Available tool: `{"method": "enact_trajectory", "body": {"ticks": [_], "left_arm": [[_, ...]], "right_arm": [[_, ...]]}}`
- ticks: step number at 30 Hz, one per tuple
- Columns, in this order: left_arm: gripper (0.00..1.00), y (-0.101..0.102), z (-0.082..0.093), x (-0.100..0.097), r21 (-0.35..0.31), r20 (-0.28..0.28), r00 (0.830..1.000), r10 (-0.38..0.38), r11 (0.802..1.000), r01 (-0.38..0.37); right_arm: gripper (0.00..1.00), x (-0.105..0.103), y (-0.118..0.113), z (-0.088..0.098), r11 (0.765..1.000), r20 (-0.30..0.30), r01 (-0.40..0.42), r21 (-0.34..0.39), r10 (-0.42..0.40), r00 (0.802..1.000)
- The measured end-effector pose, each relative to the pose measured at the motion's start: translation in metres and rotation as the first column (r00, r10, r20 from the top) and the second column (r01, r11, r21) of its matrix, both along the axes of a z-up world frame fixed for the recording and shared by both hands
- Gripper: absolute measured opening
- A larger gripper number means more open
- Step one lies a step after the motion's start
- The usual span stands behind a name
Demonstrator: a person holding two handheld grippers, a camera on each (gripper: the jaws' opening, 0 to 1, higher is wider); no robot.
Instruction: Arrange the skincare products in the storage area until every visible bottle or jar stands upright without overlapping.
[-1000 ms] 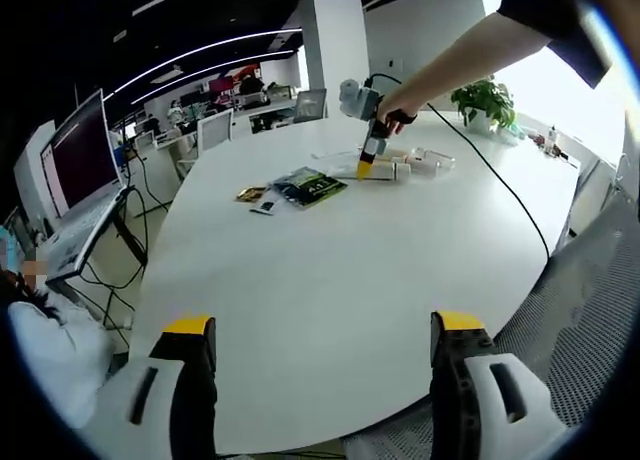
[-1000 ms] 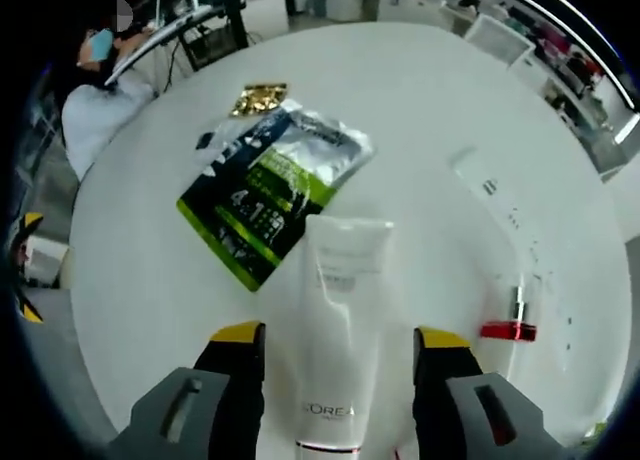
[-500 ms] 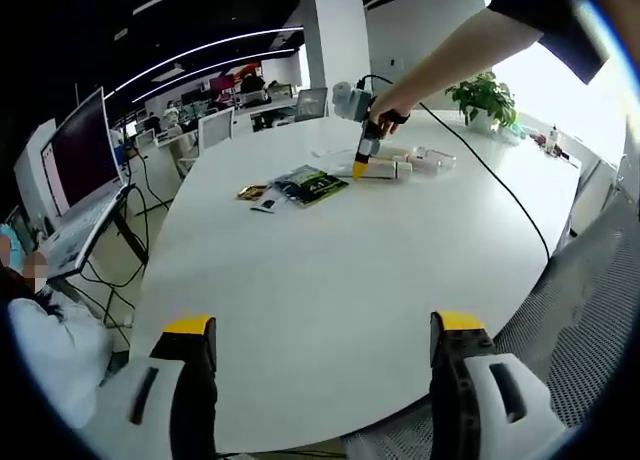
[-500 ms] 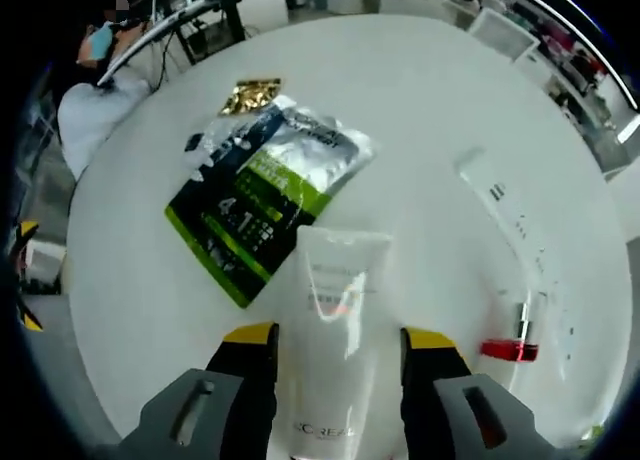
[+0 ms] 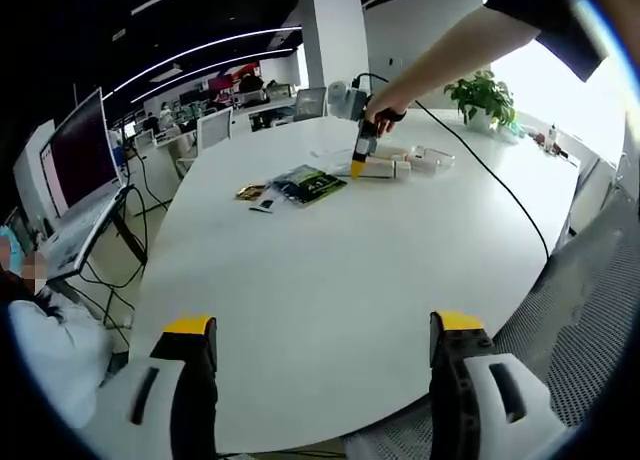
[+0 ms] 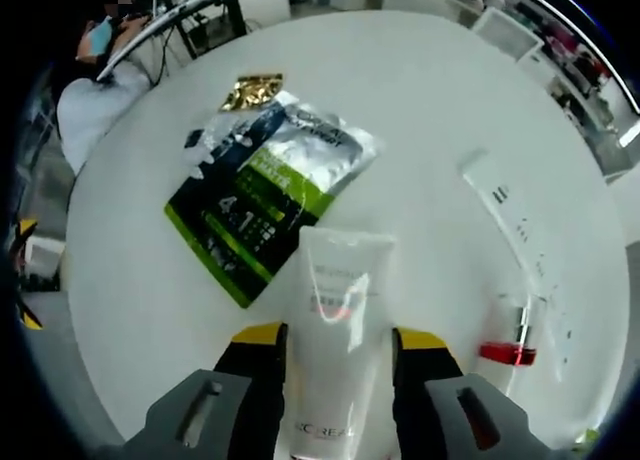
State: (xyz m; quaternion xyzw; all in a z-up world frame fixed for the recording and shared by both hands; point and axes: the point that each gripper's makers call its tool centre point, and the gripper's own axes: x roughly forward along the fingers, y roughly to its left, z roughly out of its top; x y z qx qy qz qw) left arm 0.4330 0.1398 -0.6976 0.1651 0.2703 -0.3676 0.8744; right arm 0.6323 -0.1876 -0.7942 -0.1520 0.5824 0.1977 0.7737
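In the right gripper view, my right gripper is shut on a white L'Oreal tube, its yellow-tipped jaws pressing both sides; the tube's flat crimped end points away from me. A slim white tube with a red cap lies flat to the right. In the left gripper view, my left gripper hangs open over the near table edge, with nothing between its jaws. Far across the table a hand holds the right gripper down at a cluster of lying white tubes.
A green and black sachet pack lies left of the held tube, with a gold sachet beyond it. The round white table has a potted plant at its far side. A seated person and desks with monitors stand off the left.
The right jaws have drawn in from either side of the white tube until they press on it. The left gripper has stayed where it was.
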Motion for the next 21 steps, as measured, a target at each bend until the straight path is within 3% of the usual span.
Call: {"method": "enact_trajectory", "body": {"ticks": [10, 12, 14, 21], "left_arm": [[0.81, 0.0002, 0.0, 0.0004, 0.003, 0.002, 1.0, -0.001, 1.0, 0.001], [0.81, 0.0003, -0.0001, 0.0004, 0.004, 0.002, 1.0, -0.002, 1.0, 0.002], [0.81, 0.0005, -0.0001, 0.0006, 0.006, 0.005, 1.0, -0.002, 1.0, 0.002], [0.81, 0.0009, 0.0005, 0.0013, 0.005, 0.008, 1.0, 0.002, 1.0, -0.002]], "right_arm": [[0.36, -0.0008, 0.0028, -0.0002, 1.0, -0.013, -0.014, -0.012, 0.013, 1.0], [0.33, -0.0005, 0.0056, 0.0002, 0.999, 0.008, -0.051, -0.011, 0.051, 0.999], [0.28, 0.0024, -0.0012, 0.0019, 0.999, 0.032, -0.02, -0.042, 0.021, 0.999], [0.26, 0.0013, -0.0008, 0.0021, 1.0, 0.051, 0.011, -0.02, -0.01, 0.999]]}}
